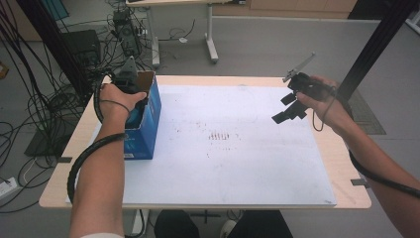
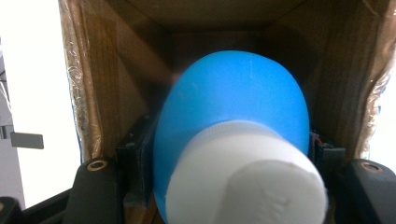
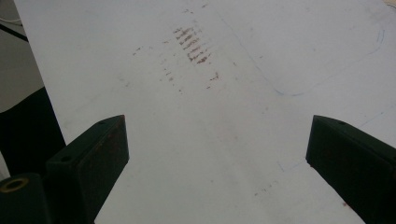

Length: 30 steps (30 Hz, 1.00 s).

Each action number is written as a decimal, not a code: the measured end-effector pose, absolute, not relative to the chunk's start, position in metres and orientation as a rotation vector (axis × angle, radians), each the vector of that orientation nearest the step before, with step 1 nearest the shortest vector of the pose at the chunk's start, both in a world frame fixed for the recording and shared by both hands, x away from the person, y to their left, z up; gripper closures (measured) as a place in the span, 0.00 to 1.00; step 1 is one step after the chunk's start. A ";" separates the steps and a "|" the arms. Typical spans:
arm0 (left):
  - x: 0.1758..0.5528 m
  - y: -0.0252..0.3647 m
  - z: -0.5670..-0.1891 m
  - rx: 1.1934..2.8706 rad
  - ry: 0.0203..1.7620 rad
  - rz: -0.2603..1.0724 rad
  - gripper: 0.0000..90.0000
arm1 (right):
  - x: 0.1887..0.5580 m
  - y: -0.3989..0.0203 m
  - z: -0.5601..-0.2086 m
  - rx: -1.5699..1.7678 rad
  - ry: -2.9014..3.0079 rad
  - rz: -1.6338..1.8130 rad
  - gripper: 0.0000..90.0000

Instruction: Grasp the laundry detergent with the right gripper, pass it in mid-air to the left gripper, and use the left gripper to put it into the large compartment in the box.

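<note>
From the high view, a blue box [image 1: 146, 119] stands open-topped near the left edge of the counter [image 1: 341, 148], toward the far corner, on a white sheet [image 1: 237, 163] that covers most of the top. The left claw [image 1: 130, 82] reaches down into the box mouth, the hand [image 1: 116, 101] over its rim. The right claw [image 1: 288, 108] hangs above the right side of the sheet, well apart from the box, its jaws spread with nothing between them.

In the left gripper view, the claw sits inside the brown cardboard walls of the box [image 2: 107, 84], clamped on a bottle [image 2: 233, 135] (blue body, white cap [image 2: 247, 182] toward the camera); the jaws press its two flanks.

In the right gripper view, both jaws stand wide apart over the bare sheet [image 3: 261, 130], which carries a patch of reddish-brown marks [image 3: 191, 44] and a faint blue curved line [image 3: 327, 74].
</note>
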State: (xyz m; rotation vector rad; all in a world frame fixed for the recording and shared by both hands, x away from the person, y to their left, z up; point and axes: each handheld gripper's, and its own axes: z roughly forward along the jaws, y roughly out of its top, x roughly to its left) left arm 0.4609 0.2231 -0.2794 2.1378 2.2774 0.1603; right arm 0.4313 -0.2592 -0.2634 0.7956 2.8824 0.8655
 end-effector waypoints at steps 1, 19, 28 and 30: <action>0.461 0.223 -0.279 2.137 2.278 0.161 0.39 | 0.431 -0.259 -0.263 0.796 2.883 0.868 0.07; 0.457 0.221 -0.257 2.124 2.272 0.208 0.31 | 0.430 -0.259 -0.265 0.789 2.884 0.892 0.07; 0.449 0.213 -0.235 2.138 2.247 0.246 0.29 | 0.425 -0.259 -0.264 0.798 2.876 0.898 0.07; 0.446 0.213 -0.228 2.132 2.241 0.245 0.27 | 0.424 -0.259 -0.263 0.801 2.876 0.891 0.07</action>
